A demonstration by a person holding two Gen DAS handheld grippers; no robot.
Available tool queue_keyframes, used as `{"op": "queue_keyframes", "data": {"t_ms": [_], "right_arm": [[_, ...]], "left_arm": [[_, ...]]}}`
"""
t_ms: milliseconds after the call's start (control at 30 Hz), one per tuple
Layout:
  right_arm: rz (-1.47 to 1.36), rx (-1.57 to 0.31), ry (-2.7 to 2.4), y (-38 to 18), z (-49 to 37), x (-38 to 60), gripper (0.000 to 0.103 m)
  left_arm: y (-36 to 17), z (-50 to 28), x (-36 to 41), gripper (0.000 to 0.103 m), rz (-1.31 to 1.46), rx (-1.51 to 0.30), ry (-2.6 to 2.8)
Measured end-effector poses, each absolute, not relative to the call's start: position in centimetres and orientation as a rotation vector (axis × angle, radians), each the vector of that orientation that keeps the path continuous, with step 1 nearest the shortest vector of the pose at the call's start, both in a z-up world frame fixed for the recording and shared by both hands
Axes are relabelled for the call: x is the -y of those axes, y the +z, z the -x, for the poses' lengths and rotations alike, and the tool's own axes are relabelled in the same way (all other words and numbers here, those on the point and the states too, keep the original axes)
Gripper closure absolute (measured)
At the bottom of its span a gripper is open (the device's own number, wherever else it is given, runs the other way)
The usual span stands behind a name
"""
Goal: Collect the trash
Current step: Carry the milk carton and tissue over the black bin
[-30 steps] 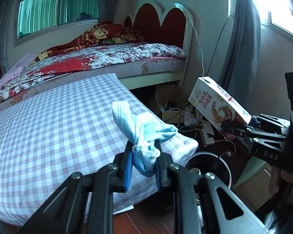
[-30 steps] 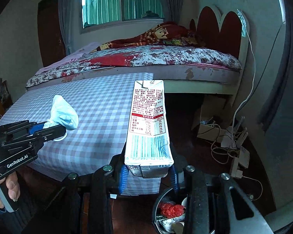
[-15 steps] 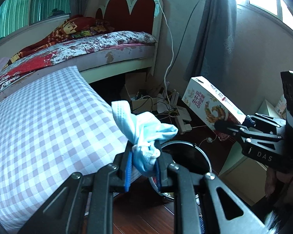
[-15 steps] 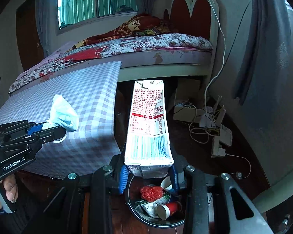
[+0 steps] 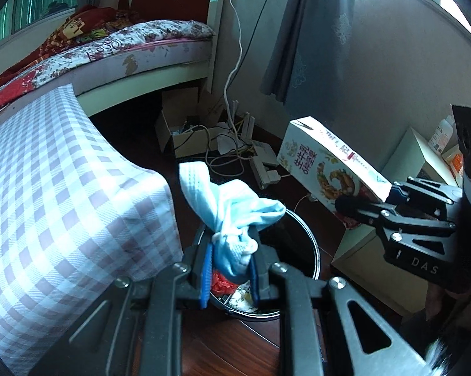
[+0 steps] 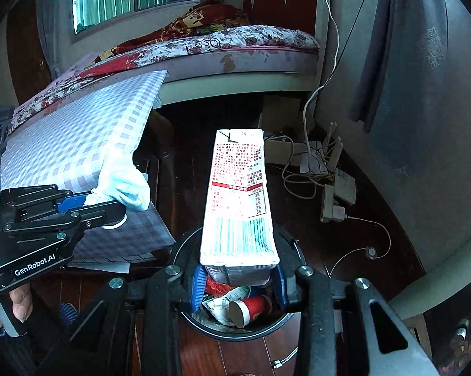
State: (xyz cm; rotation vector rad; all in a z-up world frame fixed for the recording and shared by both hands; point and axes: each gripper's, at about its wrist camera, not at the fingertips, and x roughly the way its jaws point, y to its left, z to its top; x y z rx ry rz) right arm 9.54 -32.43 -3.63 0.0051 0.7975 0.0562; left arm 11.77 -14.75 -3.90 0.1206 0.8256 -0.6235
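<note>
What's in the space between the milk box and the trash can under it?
Nothing. In the right wrist view, the milk carton, held by the right gripper, hangs in open air directly over the trash bin.

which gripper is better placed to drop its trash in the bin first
Right, probably. The right gripper holds the milk carton directly over the open trash bin. The left gripper, clamping the blue face mask, sits nearer the bin's edge.

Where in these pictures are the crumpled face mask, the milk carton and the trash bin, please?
face mask (image 5: 226, 200), left wrist view, on its bunched blue middle.
milk carton (image 6: 238, 194), right wrist view, on its printed label panel.
trash bin (image 6: 285, 321), right wrist view, on its dark right rim.
</note>
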Motion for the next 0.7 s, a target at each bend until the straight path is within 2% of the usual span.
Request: {"op": "queue_keyframes", "data": {"t_ms": [700], "right_arm": [[0.035, -0.991, 0.096, -10.7, -12.4, 33.9, 0.066]], "left_arm": [[-10.3, -15.7, 19.2, 0.081, -0.154, -0.984, -0.719]]}}
